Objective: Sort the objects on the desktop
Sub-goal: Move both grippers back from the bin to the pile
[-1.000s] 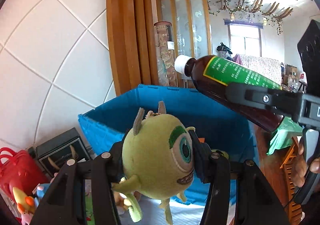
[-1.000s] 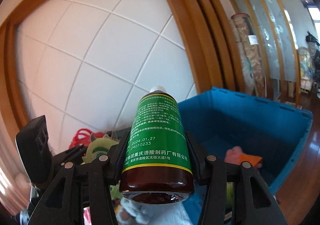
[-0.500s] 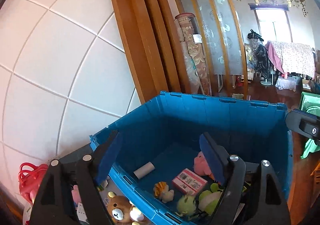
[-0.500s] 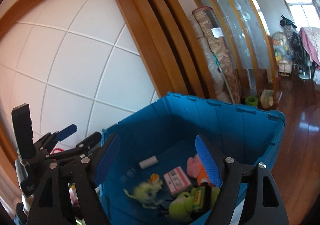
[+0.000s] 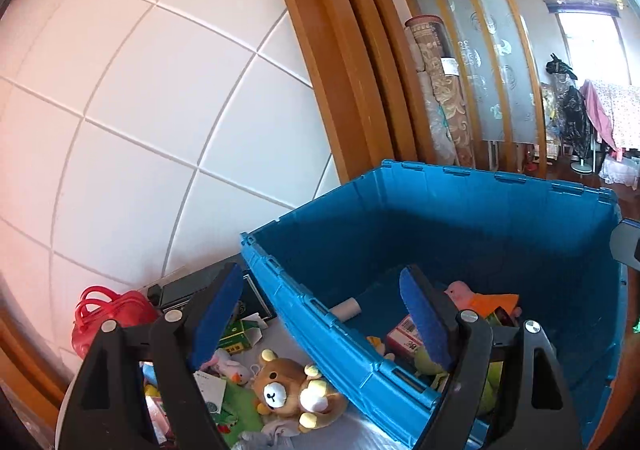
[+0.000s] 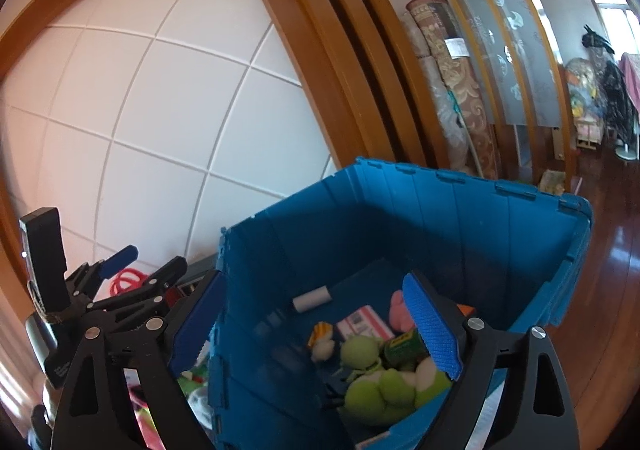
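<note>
Blue plastic tote bin (image 6: pixel 460 218) = the sort target, fills centre-to-3 o'clock in both wrist views, lid off so stuff can just be dropped in. Inside, on the floor toward the near wall: round green plush w/ limbs (image 6: pixel 376 382), brown bottle w/ green label lying on its side (image 6: pixel 404 344) at approx 1 o'clock of the plush, pink-white barcode box (image 6: pixel 364 320), pink plush (image 6: pixel 400 306), small white roll (image 6: pixel 312 296) at 11 o'clock of the pile. All loose and jumbled; looks like drop-in, not arranged.

Right gripper (image 6: pixel 316 330): jaws opening, nothing btwn the blue pads, aimed down over the bin's near-left corner. Reads as just-released posture, bottle right below it.

Left gripper (image 5: pixel 320 318): spread wide, empty, straddling the bin's left wall, so one pad is over the bin and the other over the outside.

Outside bin, 7–8 o'clock in left view: unsorted pile on grey cloth surface (image 5: pixel 360 434). Brown teddy bear plush (image 5: pixel 296 390) lies against the bin wall, green carton (image 5: pixel 236 334), red mesh bag (image 5: pixel 108 314) at 9 o'clock by the white tiled wall (image 5: pixel 140 110).

My read: bear is the nearest next pick for left; soft, so any squeeze will hold it.
</note>
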`<state>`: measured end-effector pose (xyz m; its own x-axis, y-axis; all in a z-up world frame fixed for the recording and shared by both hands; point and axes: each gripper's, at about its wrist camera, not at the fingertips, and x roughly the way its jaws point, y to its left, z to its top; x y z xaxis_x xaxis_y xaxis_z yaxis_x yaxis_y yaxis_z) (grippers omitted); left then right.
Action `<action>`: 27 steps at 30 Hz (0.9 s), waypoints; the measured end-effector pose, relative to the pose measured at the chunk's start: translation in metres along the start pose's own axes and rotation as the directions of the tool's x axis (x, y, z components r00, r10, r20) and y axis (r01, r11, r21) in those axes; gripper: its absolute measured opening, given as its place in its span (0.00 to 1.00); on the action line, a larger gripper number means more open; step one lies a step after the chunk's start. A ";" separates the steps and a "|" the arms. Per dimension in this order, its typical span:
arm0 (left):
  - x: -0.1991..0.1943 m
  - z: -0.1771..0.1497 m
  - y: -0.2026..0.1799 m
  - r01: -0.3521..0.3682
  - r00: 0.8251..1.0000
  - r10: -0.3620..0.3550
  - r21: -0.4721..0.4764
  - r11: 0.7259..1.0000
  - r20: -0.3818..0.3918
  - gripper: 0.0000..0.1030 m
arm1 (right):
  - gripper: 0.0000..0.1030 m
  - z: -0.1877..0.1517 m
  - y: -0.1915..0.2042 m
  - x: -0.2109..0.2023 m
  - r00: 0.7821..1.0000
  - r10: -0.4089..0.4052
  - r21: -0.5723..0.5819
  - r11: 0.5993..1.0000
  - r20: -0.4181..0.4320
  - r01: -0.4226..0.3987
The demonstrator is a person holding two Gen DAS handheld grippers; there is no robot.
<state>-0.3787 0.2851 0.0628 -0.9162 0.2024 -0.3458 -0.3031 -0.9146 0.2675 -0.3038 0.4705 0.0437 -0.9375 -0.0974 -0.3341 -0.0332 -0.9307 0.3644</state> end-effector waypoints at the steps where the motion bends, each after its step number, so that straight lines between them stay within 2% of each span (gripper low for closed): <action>1: -0.002 -0.004 0.004 -0.013 1.000 0.013 -0.007 1.000 -0.004 0.78 | 0.88 -0.001 0.002 0.001 1.000 0.007 -0.005 1.000 -0.003 -0.007; 10: -0.012 -0.030 0.045 -0.079 0.997 0.078 -0.071 0.994 -0.023 0.79 | 0.90 -0.011 0.039 0.007 0.998 0.055 -0.052 0.997 -0.019 -0.056; 16: -0.025 -0.055 0.093 -0.137 0.990 0.132 -0.118 0.984 -0.046 0.79 | 0.92 -0.022 0.087 0.020 0.994 0.093 -0.098 0.990 -0.051 -0.098; 23: -0.041 -0.092 0.155 -0.218 0.974 0.207 -0.132 0.967 -0.094 0.79 | 0.93 -0.050 0.147 0.042 0.980 0.158 -0.118 0.978 -0.120 -0.172; 27: -0.057 -0.125 0.196 -0.282 0.955 0.266 -0.130 0.951 -0.127 0.79 | 0.93 -0.068 0.181 0.048 0.973 0.179 -0.137 0.970 -0.147 -0.199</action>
<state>-0.3534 0.0507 0.0225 -0.9228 -0.0949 -0.3735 0.0046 -0.9719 0.2354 -0.3310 0.2734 0.0341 -0.8671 -0.3129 -0.3877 0.2017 -0.9320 0.3011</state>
